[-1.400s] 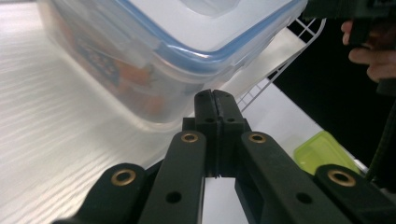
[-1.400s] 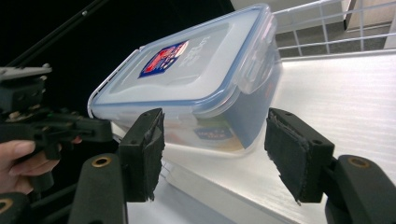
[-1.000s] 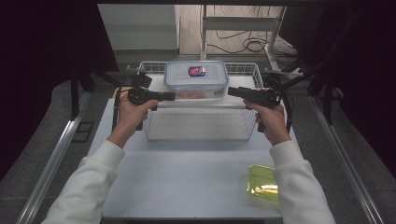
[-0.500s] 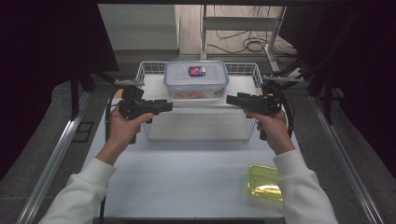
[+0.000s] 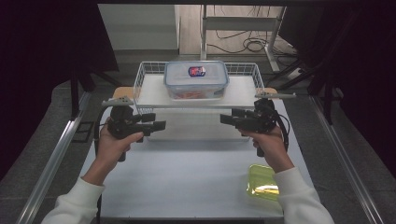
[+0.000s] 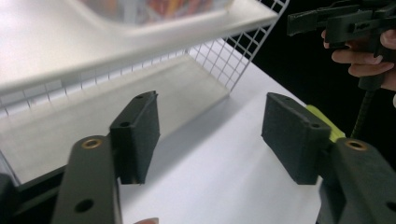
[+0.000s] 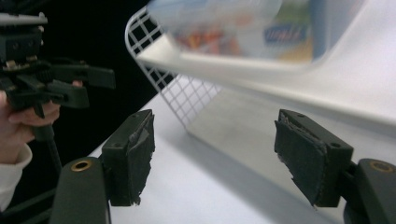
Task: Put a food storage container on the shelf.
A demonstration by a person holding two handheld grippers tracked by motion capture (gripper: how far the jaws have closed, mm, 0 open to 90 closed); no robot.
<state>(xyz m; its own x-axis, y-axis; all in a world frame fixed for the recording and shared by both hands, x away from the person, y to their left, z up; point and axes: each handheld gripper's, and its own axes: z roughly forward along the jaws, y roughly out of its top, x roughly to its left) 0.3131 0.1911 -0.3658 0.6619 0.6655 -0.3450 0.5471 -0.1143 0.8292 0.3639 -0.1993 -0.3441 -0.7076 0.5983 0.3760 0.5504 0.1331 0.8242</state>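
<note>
A clear food container with a blue lid point(image 5: 196, 79) stands on the white shelf point(image 5: 243, 91) of a wire basket point(image 5: 136, 88) at the back of the table. My left gripper point(image 5: 159, 126) hangs in front of the basket's left end and points right. Its jaws have just been opening, and they stand open with nothing between them point(image 6: 212, 128). My right gripper point(image 5: 227, 118) is in front of the basket's right end, pointing left. It too has just been opening and holds nothing point(image 7: 215, 149). The container point(image 7: 243, 23) looks blurred above it.
A yellow-green plastic item point(image 5: 264, 182) lies on the white table point(image 5: 187, 177) at the front right, beside the right sleeve. Metal rails run along both table sides. Each gripper view also shows the other gripper, the right one point(image 6: 336, 23) and the left one point(image 7: 60, 81).
Both hands have pulled back from the basket's shelf edge toward the person and sunk a little. The left gripper's jaws have opened.
</note>
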